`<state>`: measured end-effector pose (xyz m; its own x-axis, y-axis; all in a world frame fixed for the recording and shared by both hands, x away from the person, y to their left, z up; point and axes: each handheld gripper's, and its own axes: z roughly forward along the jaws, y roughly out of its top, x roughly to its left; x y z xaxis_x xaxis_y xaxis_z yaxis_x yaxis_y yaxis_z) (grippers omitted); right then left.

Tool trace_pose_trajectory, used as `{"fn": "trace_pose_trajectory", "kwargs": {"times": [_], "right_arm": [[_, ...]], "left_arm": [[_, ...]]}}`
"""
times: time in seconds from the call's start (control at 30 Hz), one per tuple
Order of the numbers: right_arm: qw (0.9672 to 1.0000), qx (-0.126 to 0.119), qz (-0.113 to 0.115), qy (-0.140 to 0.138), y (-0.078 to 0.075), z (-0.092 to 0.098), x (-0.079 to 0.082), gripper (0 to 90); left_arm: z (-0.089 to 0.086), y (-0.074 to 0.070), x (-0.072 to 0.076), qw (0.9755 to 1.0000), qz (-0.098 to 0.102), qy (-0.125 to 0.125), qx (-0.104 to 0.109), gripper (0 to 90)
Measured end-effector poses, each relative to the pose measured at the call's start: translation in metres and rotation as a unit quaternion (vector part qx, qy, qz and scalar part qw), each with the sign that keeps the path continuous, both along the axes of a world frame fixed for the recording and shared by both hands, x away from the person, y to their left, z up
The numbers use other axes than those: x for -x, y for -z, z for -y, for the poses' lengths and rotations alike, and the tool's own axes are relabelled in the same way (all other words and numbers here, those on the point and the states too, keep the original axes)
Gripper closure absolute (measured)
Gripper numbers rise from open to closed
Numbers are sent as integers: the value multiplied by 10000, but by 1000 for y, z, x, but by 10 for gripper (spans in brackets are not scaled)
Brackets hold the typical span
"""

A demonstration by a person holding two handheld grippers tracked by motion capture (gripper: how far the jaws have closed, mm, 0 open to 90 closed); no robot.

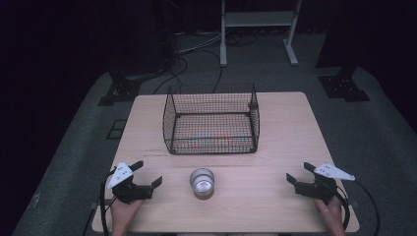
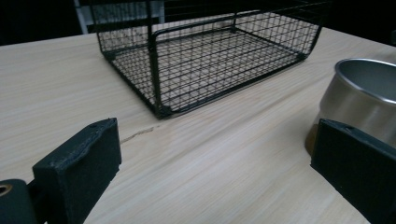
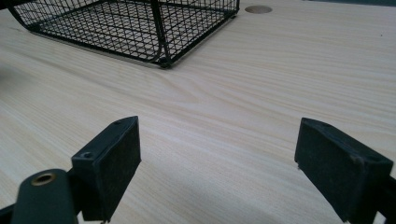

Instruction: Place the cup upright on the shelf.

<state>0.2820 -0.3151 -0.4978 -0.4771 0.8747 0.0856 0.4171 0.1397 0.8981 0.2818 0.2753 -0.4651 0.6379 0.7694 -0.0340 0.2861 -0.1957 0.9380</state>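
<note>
A small steel cup (image 1: pixel 202 182) stands upright on the wooden table (image 1: pixel 285 142), near the front edge at the middle. Behind it sits a black wire basket (image 1: pixel 212 120) with nothing in it. My left gripper (image 1: pixel 147 173) rests at the front left, open, its jaws wide apart and bare. In the left gripper view the steel cup (image 2: pixel 362 95) stands just beyond the right jaw, and the wire basket (image 2: pixel 210 51) lies ahead. At the front right my right gripper (image 1: pixel 300 173) is open too, jaws spread over bare wood, with the basket (image 3: pixel 126 28) far off to its upper left.
A round cable hole (image 3: pixel 258 9) marks the table beyond the basket's corner. A thin crack (image 2: pixel 135 134) runs in the wood by the basket's near corner. Black stand bases (image 1: pixel 342 87) and cables lie on the grey floor behind the table, with a white frame (image 1: pixel 258 29) farther back.
</note>
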Motion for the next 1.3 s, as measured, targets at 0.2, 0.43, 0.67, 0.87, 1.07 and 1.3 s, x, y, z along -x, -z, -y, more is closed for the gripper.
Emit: {"fn": "trace_pose_trajectory", "kwargs": {"times": [0.2, 0.43, 0.67, 0.87, 1.07, 1.3], "right_arm": [[10000, 23, 17, -8, 0, 0, 0, 137], [10000, 13, 4, -7, 0, 0, 0, 137], [10000, 23, -5, -5, 0, 0, -1, 137], [10000, 34, -3, -6, 0, 0, -1, 137], [10000, 80, -9, -15, 0, -1, 0, 137], [10000, 47, -10, -5, 0, -1, -1, 137]], "left_arm": [[6, -1, -1, 9999, 7, 159, 61, 7], [8, -6, 0, 9995, -6, 278, 149, 7], [11, -5, -6, 9980, -226, 510, 298, 7], [18, -9, -9, 9973, -194, 678, 220, 7], [26, -16, -9, 9956, -186, 908, 121, 7], [37, -28, -8, 9927, -140, 1198, -31, 7]]}}
